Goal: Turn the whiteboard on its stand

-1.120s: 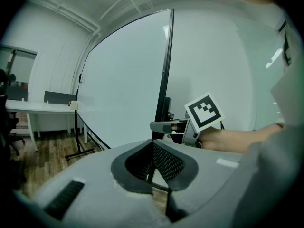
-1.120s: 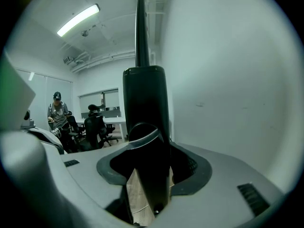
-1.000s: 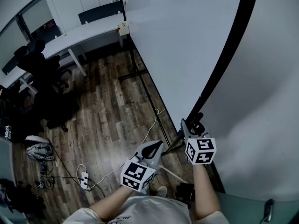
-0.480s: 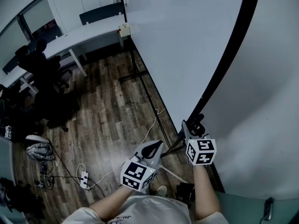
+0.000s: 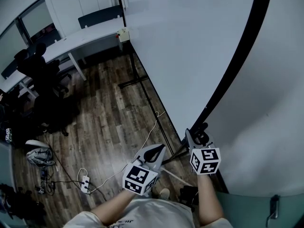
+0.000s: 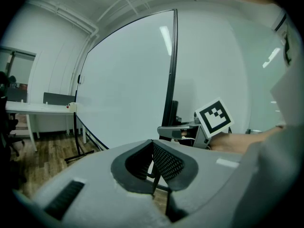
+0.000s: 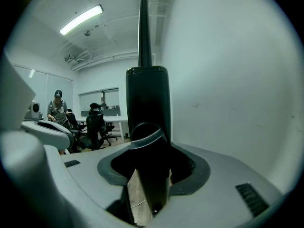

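Standing upright, the blank whiteboard [image 5: 190,46] has a black rim.

I'm looking down on a dark wood-plank floor [image 5: 109,118] that carries everything here. At 12 o'clock the black foot bar of the whiteboard stand [image 5: 135,82] rests on the planks. A white desk [image 5: 71,39] stands on its legs at 11 o'clock, with black office chairs [image 5: 45,77] just beside it at 10. At 7 o'clock a white power strip [image 5: 86,184] lies flat, and a white cable [image 5: 152,133] snakes across the boards toward the stand. A pale bundle [image 5: 39,152] sits at 8 o'clock; I can't tell what it is.
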`<state>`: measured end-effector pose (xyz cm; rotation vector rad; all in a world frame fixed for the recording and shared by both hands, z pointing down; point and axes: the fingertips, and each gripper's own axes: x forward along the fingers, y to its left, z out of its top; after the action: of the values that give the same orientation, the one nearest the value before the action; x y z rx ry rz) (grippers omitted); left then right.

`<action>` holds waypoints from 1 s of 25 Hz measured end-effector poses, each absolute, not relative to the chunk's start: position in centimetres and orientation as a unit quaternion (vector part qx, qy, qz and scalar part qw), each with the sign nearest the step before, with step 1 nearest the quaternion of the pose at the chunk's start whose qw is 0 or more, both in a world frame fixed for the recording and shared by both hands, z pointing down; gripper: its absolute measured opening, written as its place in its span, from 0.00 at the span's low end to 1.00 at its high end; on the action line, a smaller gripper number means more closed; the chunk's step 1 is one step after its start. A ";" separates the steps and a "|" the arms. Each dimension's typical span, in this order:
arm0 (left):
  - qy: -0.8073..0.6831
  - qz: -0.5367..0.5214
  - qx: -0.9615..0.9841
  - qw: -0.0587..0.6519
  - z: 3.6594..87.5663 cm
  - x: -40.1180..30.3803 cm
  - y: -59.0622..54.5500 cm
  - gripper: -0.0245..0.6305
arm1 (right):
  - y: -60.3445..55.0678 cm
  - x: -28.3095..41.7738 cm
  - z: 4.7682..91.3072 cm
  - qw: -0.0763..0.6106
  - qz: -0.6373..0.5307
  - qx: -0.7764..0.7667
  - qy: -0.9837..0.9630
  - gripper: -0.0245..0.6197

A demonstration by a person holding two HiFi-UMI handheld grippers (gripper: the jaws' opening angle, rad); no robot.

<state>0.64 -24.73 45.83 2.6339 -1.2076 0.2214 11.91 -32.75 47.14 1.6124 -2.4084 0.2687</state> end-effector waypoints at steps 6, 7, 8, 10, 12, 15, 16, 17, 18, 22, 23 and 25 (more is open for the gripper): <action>-0.401 0.078 0.905 0.116 45.5 1.0 -22.2 0.05 | -28.6 13.0 46.7 0.114 0.091 0.552 -0.821 0.32; -0.399 0.078 0.906 0.116 45.5 1.1 -21.9 0.05 | -27.9 13.2 46.7 0.114 0.091 0.552 -0.821 0.32; -0.396 0.078 0.908 0.116 45.5 1.3 -21.5 0.05 | -27.2 13.5 46.6 0.113 0.091 0.553 -0.820 0.32; -0.389 0.079 0.911 0.115 45.3 1.7 -20.9 0.05 | -26.0 14.0 46.5 0.111 0.091 0.556 -0.818 0.32; -0.382 0.080 0.914 0.114 45.3 1.9 -20.3 0.05 | -24.7 14.5 46.4 0.110 0.091 0.560 -0.816 0.32; -0.374 0.083 0.917 0.113 45.1 2.1 -19.1 0.05 | -22.4 15.1 46.2 0.108 0.091 0.565 -0.813 0.32; -0.372 0.083 0.917 0.113 45.1 2.1 -18.8 0.05 | -21.8 15.4 46.2 0.108 0.091 0.566 -0.812 0.32; -0.370 0.084 0.918 0.114 45.1 2.2 -18.6 0.05 | -21.2 15.6 46.1 0.108 0.091 0.567 -0.811 0.32; -0.369 0.084 0.919 0.114 45.1 2.3 -18.5 0.05 | -20.7 15.9 46.1 0.108 0.091 0.569 -0.810 0.32; -0.362 0.084 0.921 0.116 45.3 2.4 -18.0 0.05 | -19.0 16.5 46.1 0.108 0.091 0.573 -0.808 0.32; -0.360 0.084 0.922 0.116 45.3 2.5 -17.9 0.05 | -18.7 16.6 46.2 0.109 0.091 0.574 -0.807 0.32; -0.355 0.084 0.924 0.116 45.5 2.9 -17.7 0.05 | -18.2 17.0 46.3 0.108 0.090 0.576 -0.805 0.32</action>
<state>2.86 -17.74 45.45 2.7058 -1.0397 0.2474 17.02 -18.21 46.26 1.6954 -2.3680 0.2659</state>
